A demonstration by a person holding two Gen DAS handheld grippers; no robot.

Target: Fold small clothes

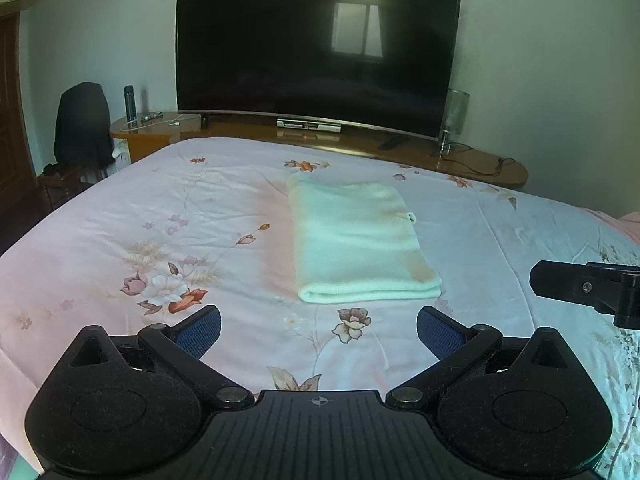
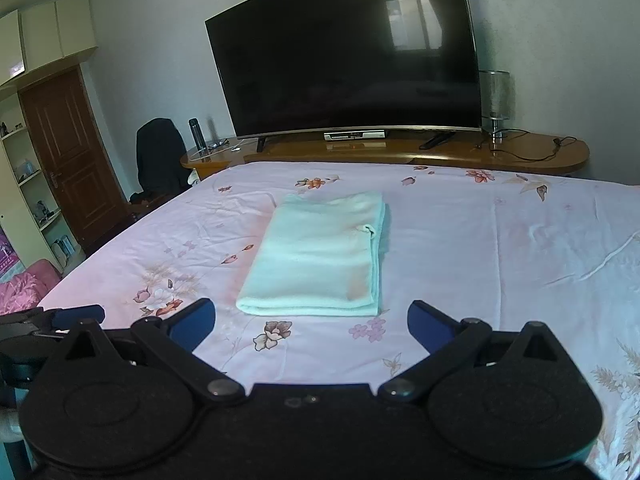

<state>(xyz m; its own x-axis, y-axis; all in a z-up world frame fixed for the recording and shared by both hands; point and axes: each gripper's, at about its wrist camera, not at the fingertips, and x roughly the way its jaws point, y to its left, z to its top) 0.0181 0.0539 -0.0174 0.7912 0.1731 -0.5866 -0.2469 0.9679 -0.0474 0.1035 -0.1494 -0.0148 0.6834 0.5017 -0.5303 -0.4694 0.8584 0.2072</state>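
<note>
Left black two-finger gripper [image 1: 319, 330]: blue-padded fingers spread wide, empty. Right black two-finger gripper [image 2: 311, 326]: likewise spread, empty. Just beyond both, untouched: pale mint terry cloth, folded into a soft rectangle [image 1: 356, 240], flat on the pink floral bedsheet [image 1: 140, 220], long axis running near to far, thick folded edge nearest. Far: large dark curved television [image 1: 318, 52].
</note>
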